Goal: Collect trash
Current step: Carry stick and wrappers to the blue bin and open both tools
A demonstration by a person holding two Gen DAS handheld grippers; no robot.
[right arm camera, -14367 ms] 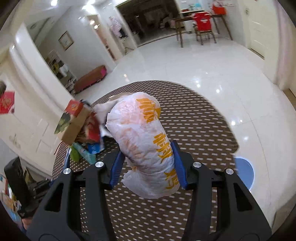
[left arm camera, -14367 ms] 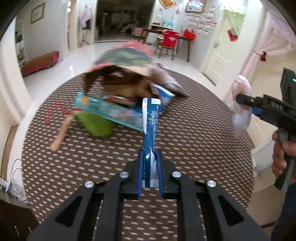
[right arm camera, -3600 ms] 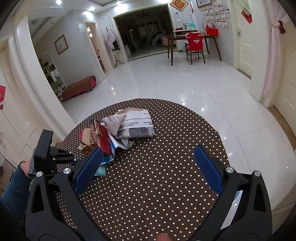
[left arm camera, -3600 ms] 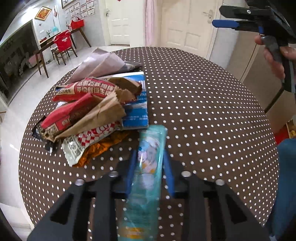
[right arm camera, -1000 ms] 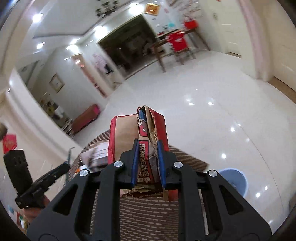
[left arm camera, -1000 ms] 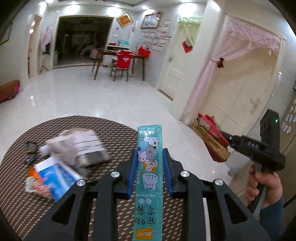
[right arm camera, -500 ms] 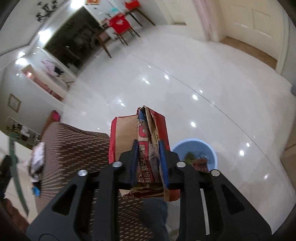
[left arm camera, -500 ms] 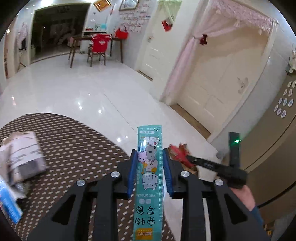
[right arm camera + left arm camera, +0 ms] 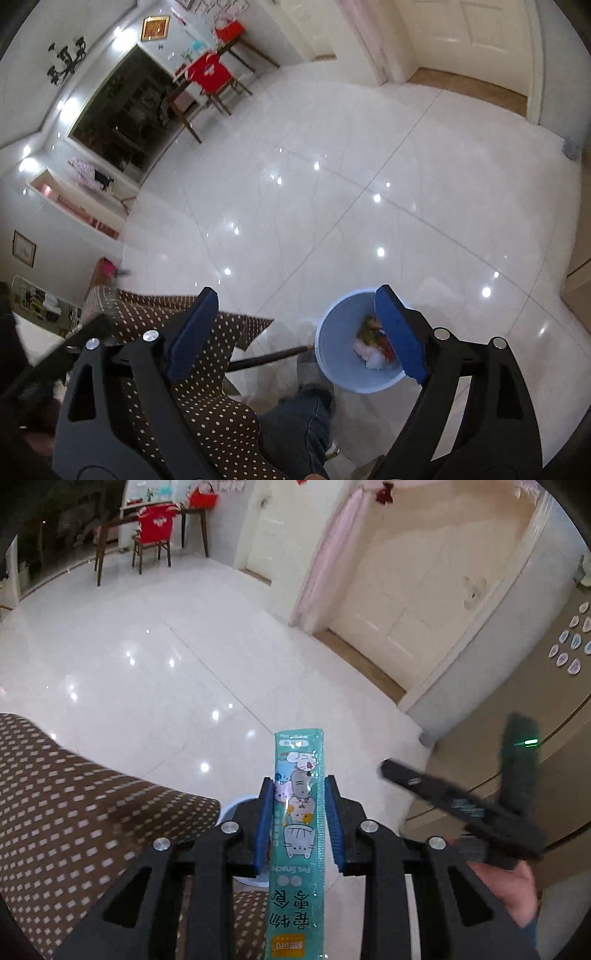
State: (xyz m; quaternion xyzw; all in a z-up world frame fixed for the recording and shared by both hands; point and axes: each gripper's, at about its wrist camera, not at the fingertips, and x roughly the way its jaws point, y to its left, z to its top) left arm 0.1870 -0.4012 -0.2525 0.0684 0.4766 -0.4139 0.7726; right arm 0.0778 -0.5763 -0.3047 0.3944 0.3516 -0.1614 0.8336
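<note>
The left gripper (image 9: 298,812) sits at the bottom middle of the left wrist view. Its two blue pads are pressed on the sides of a long green snack packet (image 9: 299,834) with cartoon cats on it. The packet stands straight up between the pads and runs down to the bottom edge of the frame. Behind the gripper, a small bit of the blue bin (image 9: 236,805) peeks out just left of the pads. The brown cloth with white dots (image 9: 74,812) fills the lower left of this view. At the lower right, a hand (image 9: 517,890) holds the other black gripper, which looks blurry.

In the right wrist view, the right gripper (image 9: 295,332) is at the bottom, and its jaws have just been opening. They now stand wide apart with nothing between them. The blue pads (image 9: 194,332) do not touch anything. The blue bin (image 9: 332,362) stands on the shiny white floor (image 9: 332,203), low and right of the middle, partly behind the right pad. Inside it lies some trash (image 9: 369,343) in red, green, pink and white. I cannot tell each piece apart. The dotted cloth hangs at the lower left, just beside the bin. A leg in blue jeans (image 9: 295,424) shows at the bottom middle. A red chair (image 9: 210,77) stands far off at the upper left.
</note>
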